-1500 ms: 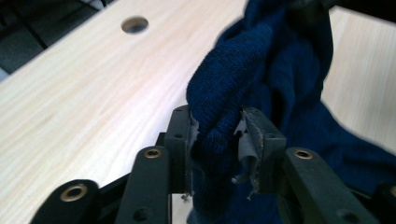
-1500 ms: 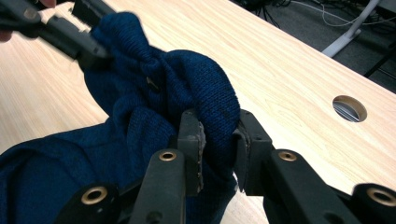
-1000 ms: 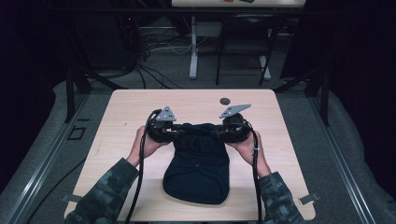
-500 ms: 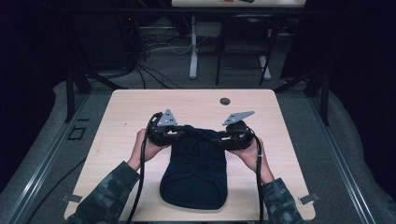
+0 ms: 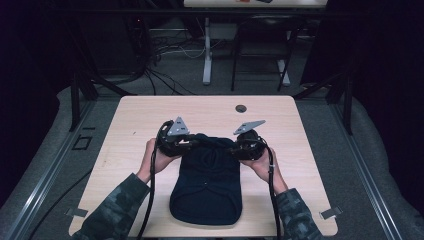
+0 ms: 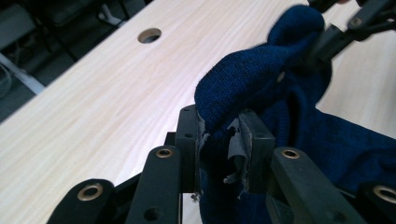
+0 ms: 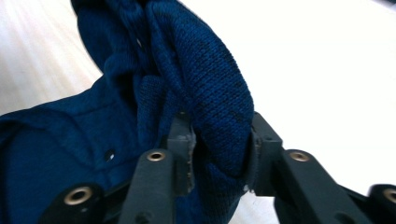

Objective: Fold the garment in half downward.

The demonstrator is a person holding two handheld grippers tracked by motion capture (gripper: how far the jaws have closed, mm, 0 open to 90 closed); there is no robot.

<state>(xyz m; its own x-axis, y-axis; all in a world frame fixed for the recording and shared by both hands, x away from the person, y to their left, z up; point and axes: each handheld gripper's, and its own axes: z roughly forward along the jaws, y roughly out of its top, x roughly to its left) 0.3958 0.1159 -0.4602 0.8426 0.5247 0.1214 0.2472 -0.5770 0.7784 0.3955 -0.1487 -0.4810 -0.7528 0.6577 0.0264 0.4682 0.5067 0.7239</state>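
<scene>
Item: navy knit sweater (image 5: 206,187), folded, lying on the counter (image 5: 130,120) between both hands. Left gripper (image 6: 223,140): jaws clamped on its far edge. Right gripper (image 7: 219,149): jaws just closing, fabric bunched between. Handling: keep both pinches level and tension even while folding.

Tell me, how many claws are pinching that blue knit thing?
2. The left claw grips the garment at its far left edge; the right claw grips its far right edge.

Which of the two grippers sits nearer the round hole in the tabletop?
The right gripper, clamped on the navy garment; the hole lies just beyond its grey plate, while the left gripper sits farther off.
</scene>
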